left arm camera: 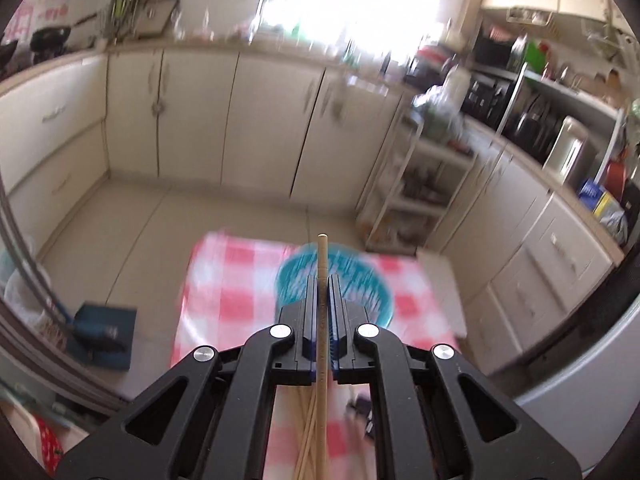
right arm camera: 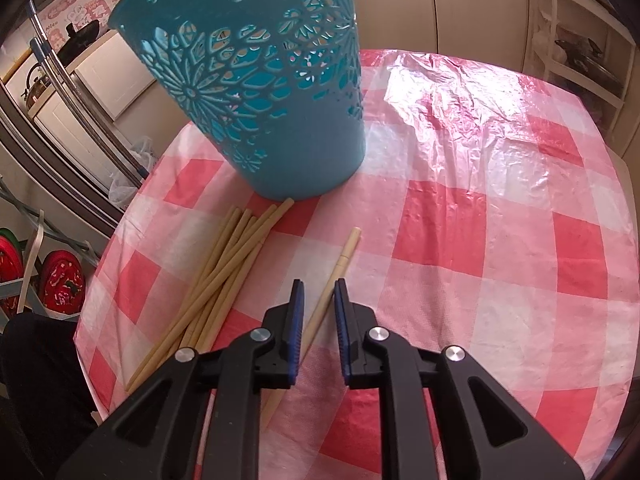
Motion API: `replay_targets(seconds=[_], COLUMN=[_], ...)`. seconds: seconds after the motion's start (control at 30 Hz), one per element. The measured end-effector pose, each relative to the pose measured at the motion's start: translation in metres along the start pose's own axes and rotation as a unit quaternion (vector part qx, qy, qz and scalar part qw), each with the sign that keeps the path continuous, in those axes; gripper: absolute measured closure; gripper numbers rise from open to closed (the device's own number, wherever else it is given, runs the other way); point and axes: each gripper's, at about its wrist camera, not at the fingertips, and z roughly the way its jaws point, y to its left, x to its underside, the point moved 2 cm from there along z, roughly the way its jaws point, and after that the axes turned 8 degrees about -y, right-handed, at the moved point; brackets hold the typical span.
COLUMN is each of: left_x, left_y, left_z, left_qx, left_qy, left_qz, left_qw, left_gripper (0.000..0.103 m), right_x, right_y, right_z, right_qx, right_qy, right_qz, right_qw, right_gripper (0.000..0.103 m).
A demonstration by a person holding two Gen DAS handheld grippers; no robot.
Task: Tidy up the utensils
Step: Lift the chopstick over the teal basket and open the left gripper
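My left gripper (left arm camera: 322,280) is shut on a wooden chopstick (left arm camera: 322,256) and holds it high above the table, over the open top of the teal basket (left arm camera: 352,280). In the right wrist view the teal cut-out basket (right arm camera: 280,120) stands on the red-checked tablecloth (right arm camera: 480,220). A pile of several chopsticks (right arm camera: 224,272) lies in front of it. My right gripper (right arm camera: 319,282) is open, its jaws on either side of a single chopstick (right arm camera: 340,264) that lies on the cloth.
Kitchen cabinets (left arm camera: 240,120) and a white shelf rack (left arm camera: 420,184) stand beyond the table. A dark blue dustpan (left arm camera: 104,332) lies on the floor to the left. Red-lidded items (right arm camera: 60,284) sit on a rack left of the table.
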Motion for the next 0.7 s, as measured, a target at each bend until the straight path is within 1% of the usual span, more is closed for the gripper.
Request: replay_targets(seconds=[0.03,0.1,0.17,0.27,0.3,0.37,0.43,0.53,0.7], left_x=[-0.012,-0.026,-0.036,-0.041,-0.036,-0.030,-0.025,-0.015,0.007], left_y=[-0.005,-0.016,-0.025,-0.031,-0.034,-0.034,-0.032,-0.030,-0.021], left_z=[0.004,0.015,0.032,0.058,0.071,0.084,0.096,0.108,0.120], left_qx=[0.001,-0.001,-0.017,-0.041,-0.050,-0.067,-0.080,-0.092,-0.101], left_qy=[-0.023,-0.054,-0.078,-0.100,-0.106,-0.118,-0.126,-0.126,-0.105], left_qz=[0.002,-0.004,-0.003,-0.013,-0.016,-0.020,-0.024,-0.023,-0.015], left_qw=[0.9997,0.9986,0.9968,0.9941,0.9930,0.9905,0.9884,0.9875,0.9892], left_gripper=[0.098,0.098,0.098,0.098,0.098,0.098,0.098,0.098,0.098], right_x=[0.000,0.000,0.000,0.000,0.000,0.000,0.000,0.000,0.000], right_y=[0.000,0.000,0.000,0.003,0.004,0.007,0.009,0.010,0.009], right_z=[0.000,0.000,0.000,0.001,0.001,0.002,0.003,0.005,0.005], right_qx=[0.000,-0.001,-0.001,-0.001,-0.001,0.000,0.002,0.002,-0.002], right_qy=[0.000,-0.001,-0.002,-0.003,-0.003,-0.003,-0.004,-0.003,-0.002], right_qz=[0.000,0.000,-0.002,-0.010,-0.012,-0.019,-0.025,-0.030,-0.032], right_qw=[1.000,1.000,1.000,1.000,1.000,1.000,1.000,1.000,0.999], right_gripper=[0.087,0.087,0.087,0.085,0.084,0.083,0.083,0.083,0.083])
